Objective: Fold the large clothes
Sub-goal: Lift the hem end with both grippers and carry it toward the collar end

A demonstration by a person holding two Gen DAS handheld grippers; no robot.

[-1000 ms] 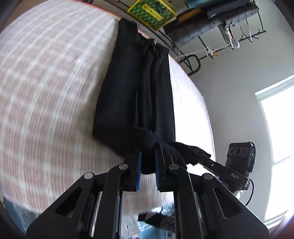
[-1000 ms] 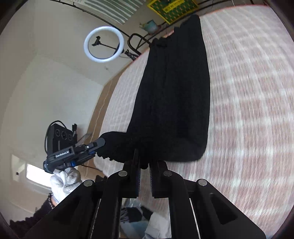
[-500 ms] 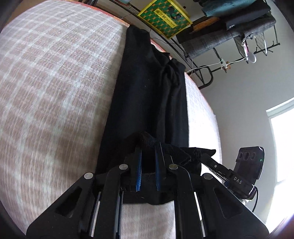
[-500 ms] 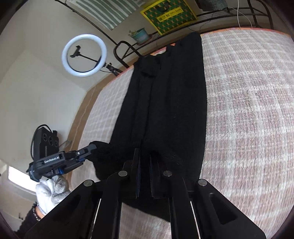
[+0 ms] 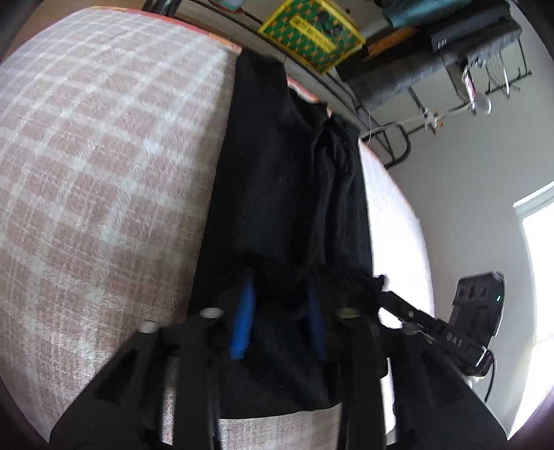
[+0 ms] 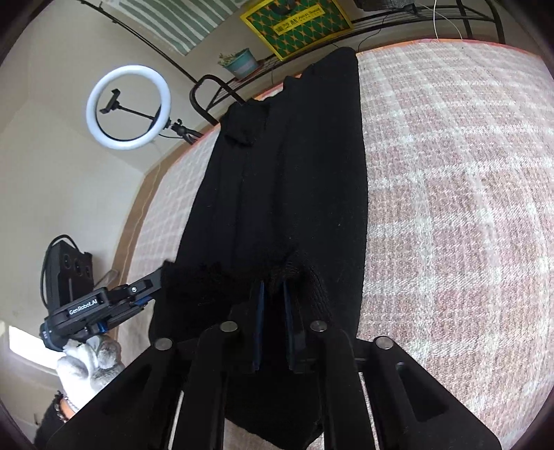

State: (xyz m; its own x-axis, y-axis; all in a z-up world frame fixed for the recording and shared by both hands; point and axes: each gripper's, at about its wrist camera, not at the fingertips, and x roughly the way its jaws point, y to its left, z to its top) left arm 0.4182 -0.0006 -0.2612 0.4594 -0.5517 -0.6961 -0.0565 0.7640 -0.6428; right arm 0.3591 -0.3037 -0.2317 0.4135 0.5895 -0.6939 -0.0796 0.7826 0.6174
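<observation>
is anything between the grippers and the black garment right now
Nothing visible. The black garment lies lengthwise on the checked bed, and its near folded edge sits right between the jaws of both the left gripper and the right gripper. Both sets of jaws are opening, with the cloth between them.

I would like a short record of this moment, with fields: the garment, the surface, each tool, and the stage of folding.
garment: black garment, long and narrow, lying lengthwise on the bed
surface: bed cover, pink and white check
left tool: jaws opening; near hem of the garment between the blue pads, no longer pinched
right tool: jaws opening; same hem between them, fabric loose
hand: white glove holds the left tool
stage: near end brought over the garment, being let go
background: ring light, yellow-green box
</observation>
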